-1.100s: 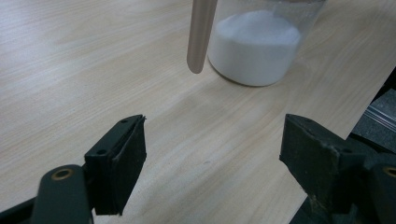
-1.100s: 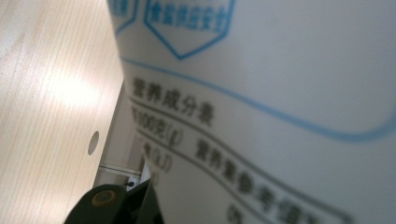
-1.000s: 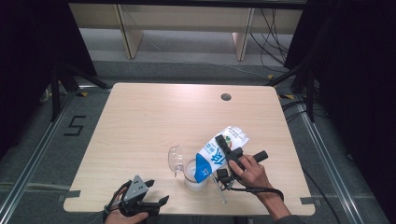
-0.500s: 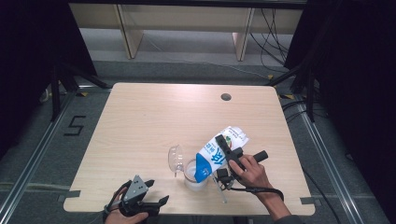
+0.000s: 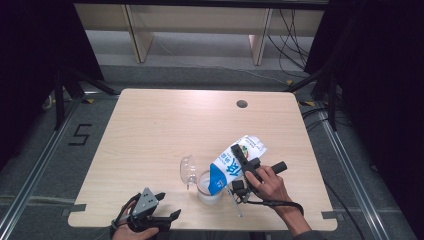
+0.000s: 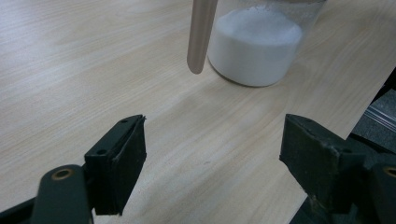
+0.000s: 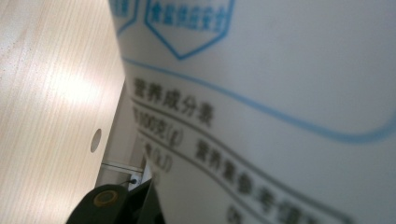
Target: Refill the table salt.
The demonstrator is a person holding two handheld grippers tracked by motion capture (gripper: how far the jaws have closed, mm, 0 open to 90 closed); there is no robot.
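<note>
At the near edge of the table [image 5: 150, 130], the left hand-held gripper [image 5: 159, 218] rests low with its jaws spread wide and nothing between them. In the left gripper view its 2 black pads [image 6: 125, 158] frame bare wood, and beyond them stands the glass jar [image 6: 261, 44], part full of white powder, probably salt. A flat wooden stick [image 6: 201, 35] hangs in front of the jar, its rounded end clear of the table.

A little farther in, the right hand-held gripper [image 5: 245, 167] is clamped on the blue-and-white bag [image 5: 235, 162], tipped so that its lower blue corner sits at the mouth of the jar [image 5: 209, 187]. The right gripper view has the bag's printed side [image 7: 280, 102] pressed close against the lens. Just left of the jar lies its clear lid [image 5: 188, 171], on its side.

The step looks like pouring from bag into jar. To do it well:
1. Keep the spout corner over the middle of the opening, not on the rim.
2. Raise the far end of the bag slowly, so that the powder runs in a thin stream.
3. Hold the grip firm but not crushing; a soft bag can buckle and dump.
4. Watch the level and ease back before the jar nears full.
5. The free left hand-held gripper could steady the jar if it starts to slide.

Beyond, the table is bare up to a round cable hole [image 5: 242, 104] near the far edge.
</note>
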